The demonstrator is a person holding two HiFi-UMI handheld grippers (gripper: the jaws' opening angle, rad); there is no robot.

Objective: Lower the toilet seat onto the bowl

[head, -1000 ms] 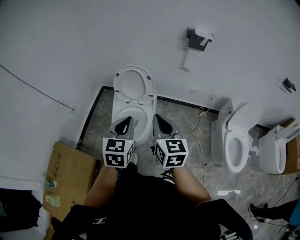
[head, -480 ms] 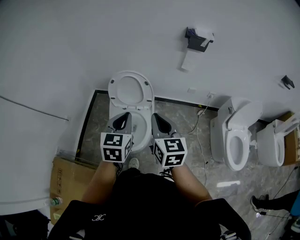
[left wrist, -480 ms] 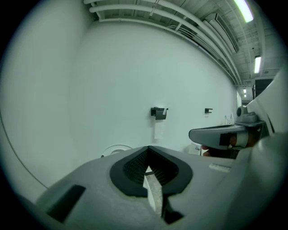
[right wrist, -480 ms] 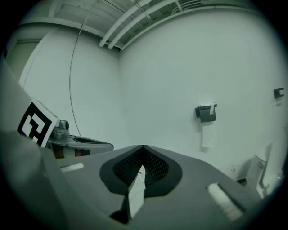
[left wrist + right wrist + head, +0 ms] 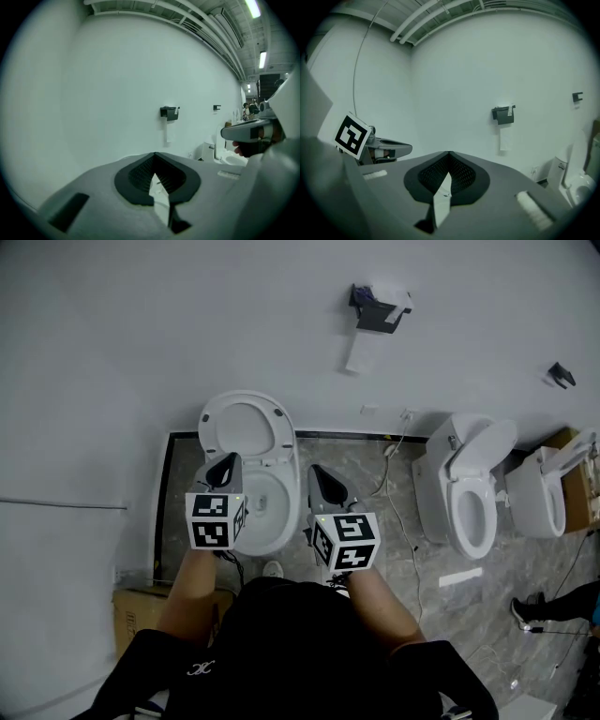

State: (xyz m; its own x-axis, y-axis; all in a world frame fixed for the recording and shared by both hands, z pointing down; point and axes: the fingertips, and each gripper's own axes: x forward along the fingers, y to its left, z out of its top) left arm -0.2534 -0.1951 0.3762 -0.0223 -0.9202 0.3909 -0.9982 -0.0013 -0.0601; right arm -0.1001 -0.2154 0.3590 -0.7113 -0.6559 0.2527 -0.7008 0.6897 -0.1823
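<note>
Left tool (image 5: 225, 459), right tool (image 5: 318, 471), 3 toilets (image 5: 281, 512) (image 5: 439, 493) (image 5: 531, 512)

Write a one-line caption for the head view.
Left gripper and right gripper, both shut, held before the toilet bowl; toilet seat raised against wall.

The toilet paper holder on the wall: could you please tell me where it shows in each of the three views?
Head view: the toilet paper holder is near the top, right of centre.
Left gripper view: the toilet paper holder is near the middle, slightly right.
Right gripper view: the toilet paper holder is right of centre, at mid height.
Shared landmark: the small black wall bracket, to its right in every view.
</note>
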